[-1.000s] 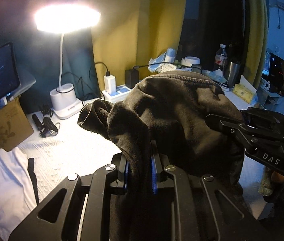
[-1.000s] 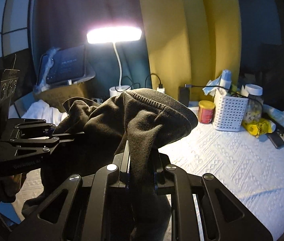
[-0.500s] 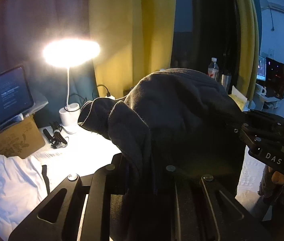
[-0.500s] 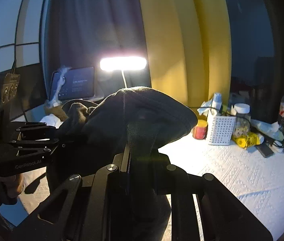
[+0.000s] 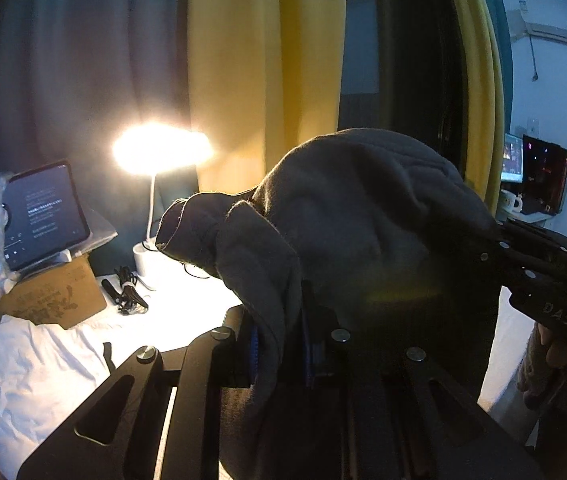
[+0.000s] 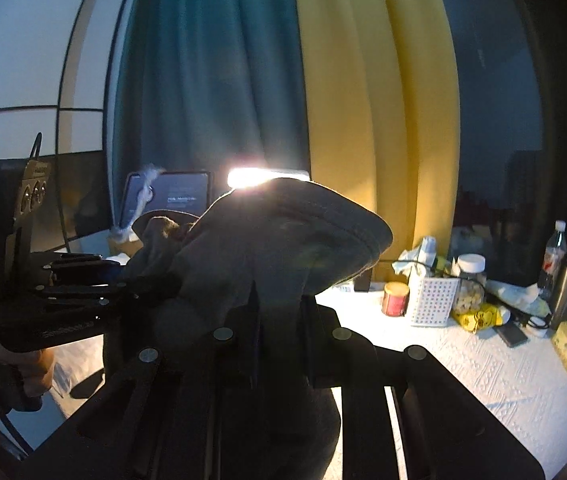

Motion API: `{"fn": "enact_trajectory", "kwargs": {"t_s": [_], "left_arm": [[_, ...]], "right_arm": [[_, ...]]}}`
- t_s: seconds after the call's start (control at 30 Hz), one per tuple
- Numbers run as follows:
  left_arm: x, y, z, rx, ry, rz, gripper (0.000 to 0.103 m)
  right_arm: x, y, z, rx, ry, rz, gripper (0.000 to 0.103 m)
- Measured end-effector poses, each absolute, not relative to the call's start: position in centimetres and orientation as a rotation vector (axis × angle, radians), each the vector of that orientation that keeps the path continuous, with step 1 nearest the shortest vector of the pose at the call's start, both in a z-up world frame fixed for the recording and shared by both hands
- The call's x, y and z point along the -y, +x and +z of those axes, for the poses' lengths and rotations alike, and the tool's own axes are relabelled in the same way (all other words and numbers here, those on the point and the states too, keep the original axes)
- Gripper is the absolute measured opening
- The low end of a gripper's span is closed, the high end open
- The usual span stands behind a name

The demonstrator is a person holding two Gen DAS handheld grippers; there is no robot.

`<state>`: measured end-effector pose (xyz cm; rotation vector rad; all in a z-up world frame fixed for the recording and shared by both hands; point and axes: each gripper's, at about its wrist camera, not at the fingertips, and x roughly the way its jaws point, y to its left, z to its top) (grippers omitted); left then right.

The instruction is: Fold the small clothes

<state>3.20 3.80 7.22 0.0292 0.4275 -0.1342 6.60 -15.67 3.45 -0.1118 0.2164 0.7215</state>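
A dark grey-brown garment hangs in the air between both grippers, well above the white table. My left gripper is shut on one edge of it. My right gripper is shut on another edge, and the cloth drapes over its fingers. The right gripper also shows at the right of the left wrist view, and the left gripper at the left of the right wrist view. The cloth hides the fingertips of both.
A lit desk lamp stands at the back. A tablet rests on a cardboard box; white cloth lies at the left. A white basket, jars, a bottle and a flask crowd the right.
Both grippers have risen with the garment; the table, lamp and clutter now sit lower in both views. Both grips stay shut.
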Motion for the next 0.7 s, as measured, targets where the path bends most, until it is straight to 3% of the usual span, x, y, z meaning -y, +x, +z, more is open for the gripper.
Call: {"fn": "enact_trajectory", "kwargs": {"t_s": [0.7], "left_arm": [[-10.3,-3.1,11.4,-0.24,0.016,-0.052,0.014]], "right_arm": [[10.3,1.1,9.3,-0.053,-0.194,0.847,0.018]]}}
